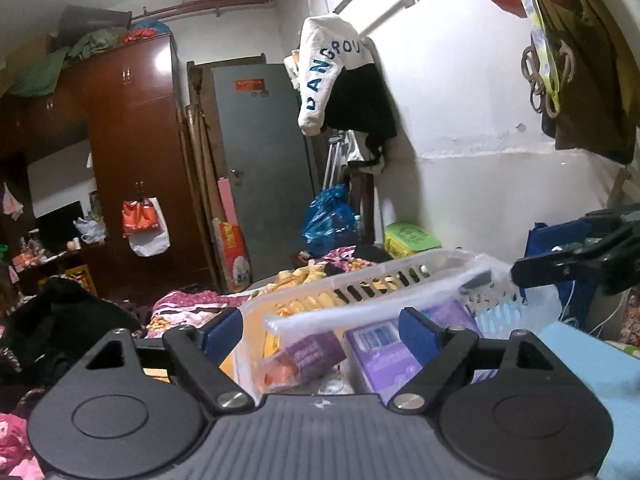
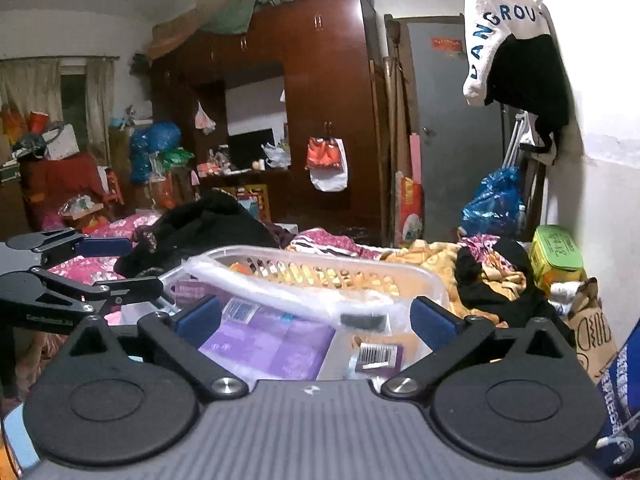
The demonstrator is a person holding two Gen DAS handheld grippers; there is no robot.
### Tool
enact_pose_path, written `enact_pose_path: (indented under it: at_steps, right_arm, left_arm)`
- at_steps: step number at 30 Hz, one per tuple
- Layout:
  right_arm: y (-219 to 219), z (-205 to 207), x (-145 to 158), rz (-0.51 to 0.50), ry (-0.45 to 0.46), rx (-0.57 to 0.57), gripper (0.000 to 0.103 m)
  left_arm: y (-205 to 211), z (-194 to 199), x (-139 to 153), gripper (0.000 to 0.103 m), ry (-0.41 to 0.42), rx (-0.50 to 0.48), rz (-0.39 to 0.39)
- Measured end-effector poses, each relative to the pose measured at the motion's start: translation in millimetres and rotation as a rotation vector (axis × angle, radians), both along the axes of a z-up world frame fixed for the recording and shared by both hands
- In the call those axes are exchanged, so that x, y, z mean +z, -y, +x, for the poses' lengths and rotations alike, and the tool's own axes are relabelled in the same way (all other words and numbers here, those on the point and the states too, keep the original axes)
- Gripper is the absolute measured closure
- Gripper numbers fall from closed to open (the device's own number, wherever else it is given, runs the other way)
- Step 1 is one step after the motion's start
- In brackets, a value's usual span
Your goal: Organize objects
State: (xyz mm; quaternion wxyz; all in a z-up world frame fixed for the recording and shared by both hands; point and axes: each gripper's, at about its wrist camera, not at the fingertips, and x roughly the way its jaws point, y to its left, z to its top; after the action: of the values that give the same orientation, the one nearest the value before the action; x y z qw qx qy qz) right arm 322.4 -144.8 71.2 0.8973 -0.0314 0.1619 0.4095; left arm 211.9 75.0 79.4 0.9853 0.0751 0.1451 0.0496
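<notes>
Both the left gripper and right gripper gape empty above the translucent slotted plastic basket; it looks light, slightly flexible: grip its rim.

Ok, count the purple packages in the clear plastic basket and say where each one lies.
3 visible: a large flat purple package at the clear plastic basket's left-middle, a small barcoded one to its right, another small one at the far-left wall. More may be hidden beneath.

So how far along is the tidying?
Done: the basket already holds purple packs and a long wrapped item. In hand: nothing; the left gripper and right gripper are both open at the basket. Left: clothes lie beside it.
</notes>
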Motion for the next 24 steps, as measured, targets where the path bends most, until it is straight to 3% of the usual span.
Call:
enact_pose_path:
  at_steps: [10, 16, 24]
  right_arm:
    - [16, -31, -1, -0.016, -0.003, -0.043, 0.0]
    - [20, -84, -9, -0.082, 0.111, -0.182, 0.0]
    - [50, -122, -11, 0.044, -0.015, -0.158, 0.0]
  left_arm:
    - [26, -40, -7, 0.015, -0.017, 0.013, 0.002]
    - [51, -82, -7, 0.015, -0.029, 0.014, -0.015]
    - [65, -129, -6, 0.015, -0.012, 0.005, -0.105]
